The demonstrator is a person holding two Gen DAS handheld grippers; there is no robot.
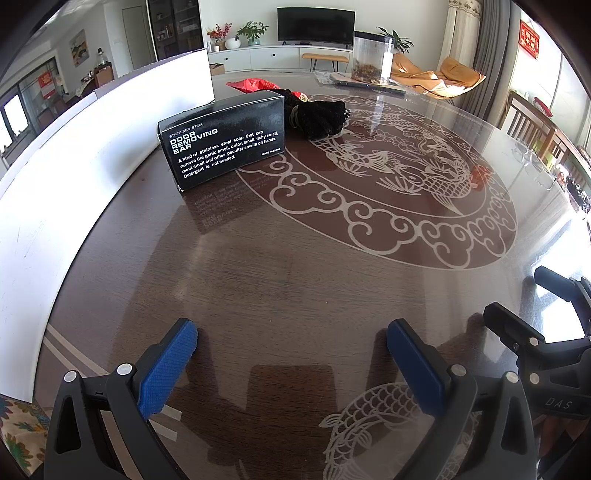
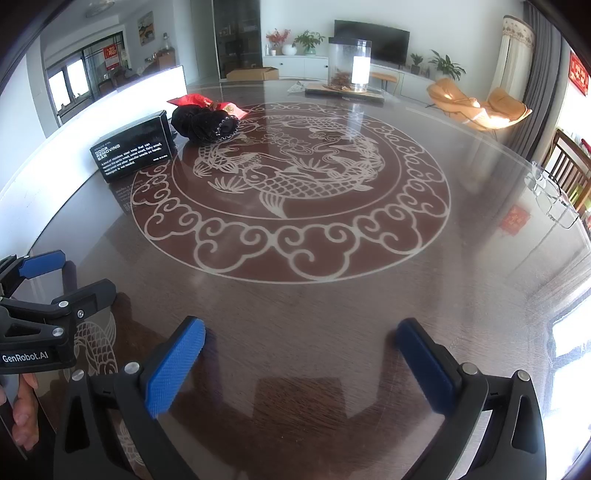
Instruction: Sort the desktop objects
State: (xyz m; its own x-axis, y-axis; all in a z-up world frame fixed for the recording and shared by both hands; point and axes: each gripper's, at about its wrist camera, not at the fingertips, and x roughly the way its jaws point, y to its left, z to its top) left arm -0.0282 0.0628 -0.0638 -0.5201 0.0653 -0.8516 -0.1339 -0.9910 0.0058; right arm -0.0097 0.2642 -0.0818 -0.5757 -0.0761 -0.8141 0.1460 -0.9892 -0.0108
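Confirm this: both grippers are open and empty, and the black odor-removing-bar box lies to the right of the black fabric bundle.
Wrong on one point: the black odor-removing-bar box lies to the left of the black fabric bundle, as the right wrist view shows. The left gripper and right gripper are open and empty.

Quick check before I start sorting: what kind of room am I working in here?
Most likely a home living and dining room. A television stands on a low white cabinet with potted plants, an orange lounge chair sits beyond, and you work at a glass-topped dining table.

black box (image 1: pixel 222 138), black pouch (image 1: pixel 320 118), glass table (image 1: pixel 280 266)
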